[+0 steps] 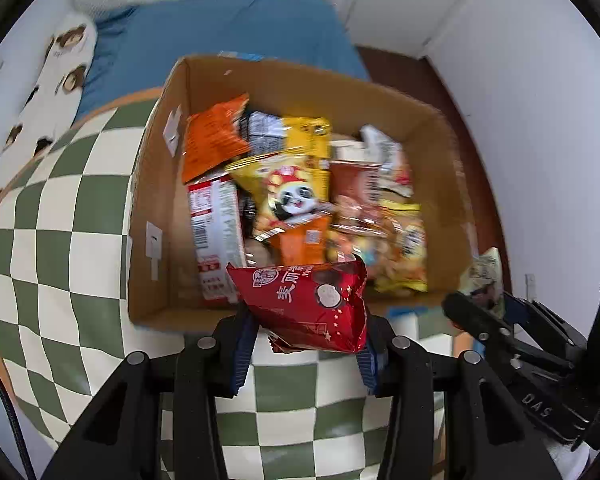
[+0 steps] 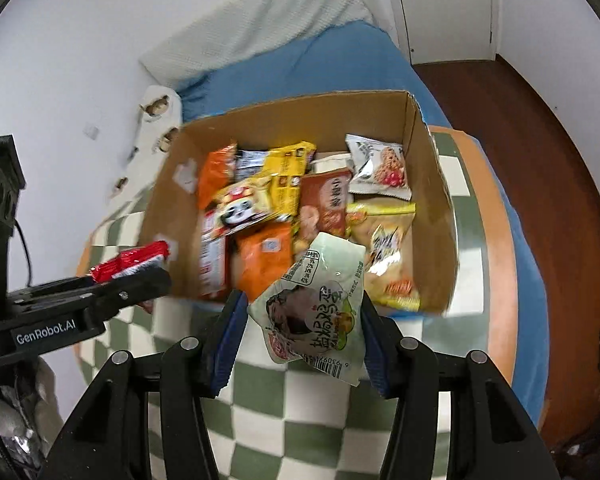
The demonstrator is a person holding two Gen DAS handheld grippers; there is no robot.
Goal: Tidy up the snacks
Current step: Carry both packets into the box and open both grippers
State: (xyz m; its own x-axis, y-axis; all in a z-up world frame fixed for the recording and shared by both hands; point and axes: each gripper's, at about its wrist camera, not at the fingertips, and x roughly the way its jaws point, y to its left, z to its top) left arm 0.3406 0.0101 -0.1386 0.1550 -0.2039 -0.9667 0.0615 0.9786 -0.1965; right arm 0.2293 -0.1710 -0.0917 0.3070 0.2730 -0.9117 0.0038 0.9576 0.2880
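Nearest the left wrist lens, the left gripper (image 1: 306, 344) has its jaws clamped on a red snack packet (image 1: 306, 304) at lower centre. Likewise, the right gripper (image 2: 300, 340) jaws pinch a pale green snack packet (image 2: 320, 312), lower centre of its view. Both packets hang before the near wall of the cardboard box (image 1: 148, 200), mid-frame, filled with assorted snack bags. Box sits on a green-and-cream checkered cloth (image 1: 60, 240).
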